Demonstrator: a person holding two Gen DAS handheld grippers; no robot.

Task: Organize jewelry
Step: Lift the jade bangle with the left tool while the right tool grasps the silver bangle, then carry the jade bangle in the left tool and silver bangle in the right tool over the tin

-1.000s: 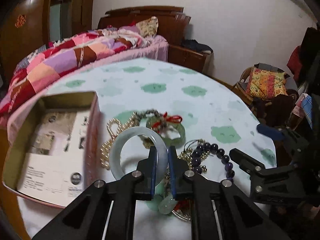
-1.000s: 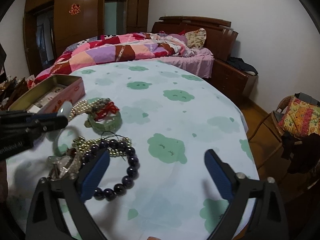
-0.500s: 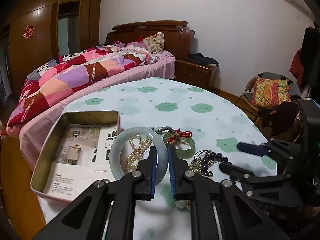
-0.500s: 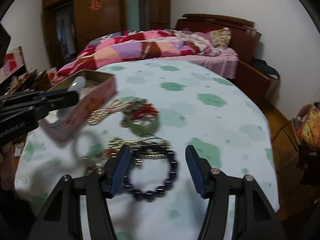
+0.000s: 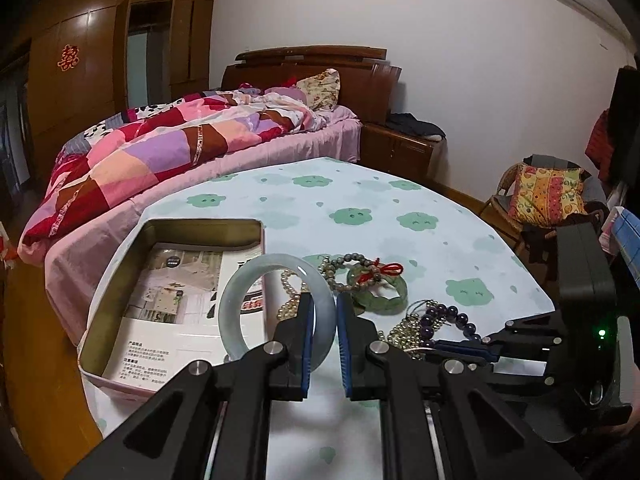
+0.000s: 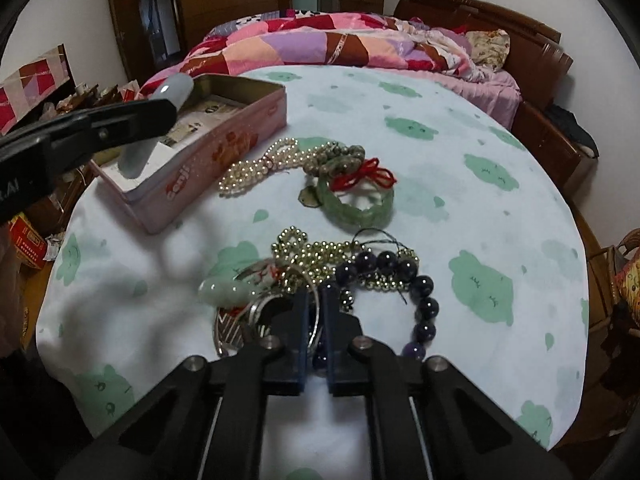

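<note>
The pale jade bangle (image 5: 240, 300) is hanging clamped in the left gripper (image 5: 323, 312) over the tin box (image 5: 120, 288), which is holding only printed paper. The right gripper (image 6: 314, 320) is pinching a thin ring in the tangled pile; pearls (image 6: 256, 166), the green bracelet (image 6: 356, 210) and purple beads (image 6: 424, 304) are waiting on the cloud-print tablecloth (image 6: 460, 184) beside a quilted bed (image 5: 160, 152).

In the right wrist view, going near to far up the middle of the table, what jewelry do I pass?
Dark purple bead bracelet → gold bead chain → green jade bracelet with red cord → pearl strand.
</note>
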